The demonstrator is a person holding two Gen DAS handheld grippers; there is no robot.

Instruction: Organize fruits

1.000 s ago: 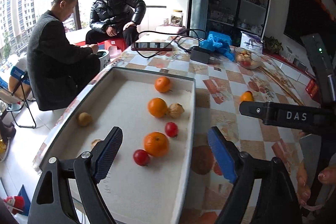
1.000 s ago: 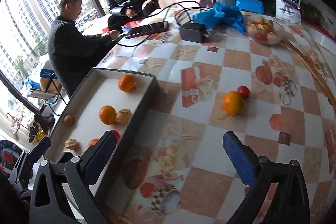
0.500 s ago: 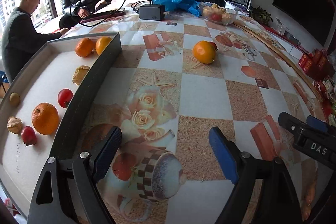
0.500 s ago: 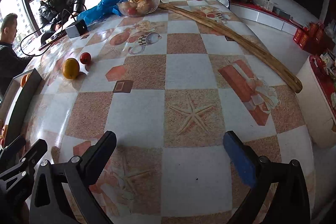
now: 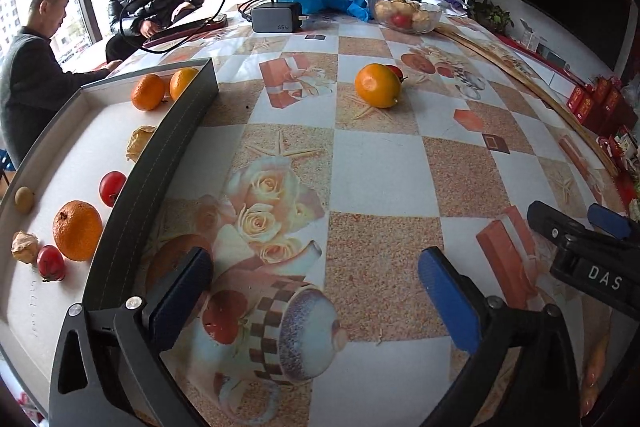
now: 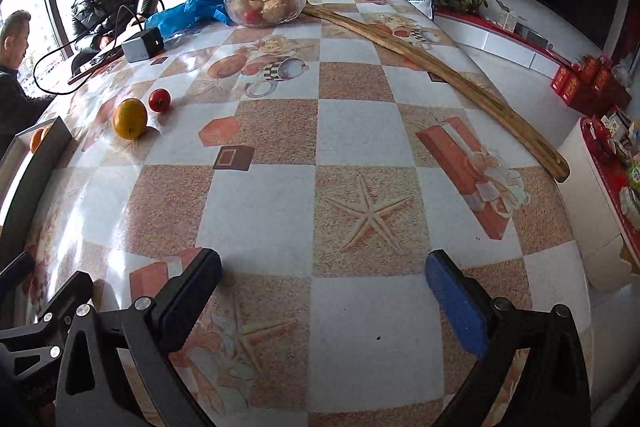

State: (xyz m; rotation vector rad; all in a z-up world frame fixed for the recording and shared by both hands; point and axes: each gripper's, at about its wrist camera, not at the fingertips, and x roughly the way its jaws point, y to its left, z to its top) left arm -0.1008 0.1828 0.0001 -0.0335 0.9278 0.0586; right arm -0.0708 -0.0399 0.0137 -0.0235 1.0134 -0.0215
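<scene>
Checkered desk [image 5: 380, 163] fills the left wrist view. Left claw [image 5: 316, 291]: jaws opening, nothing between; tray [image 5: 160, 163] of fruit to its left, orange [image 5: 377, 85] well ahead, unobstructed. Right wrist view: right claw [image 6: 324, 291] spread, empty, angled down; orange [image 6: 129, 118] far ahead-left beside a small red fruit [image 6: 159, 100].

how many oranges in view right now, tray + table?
4. Three in the tray: two side by side at its far end, one near its close end. One loose on the table. The glass bowl's contents are unclear.
</scene>
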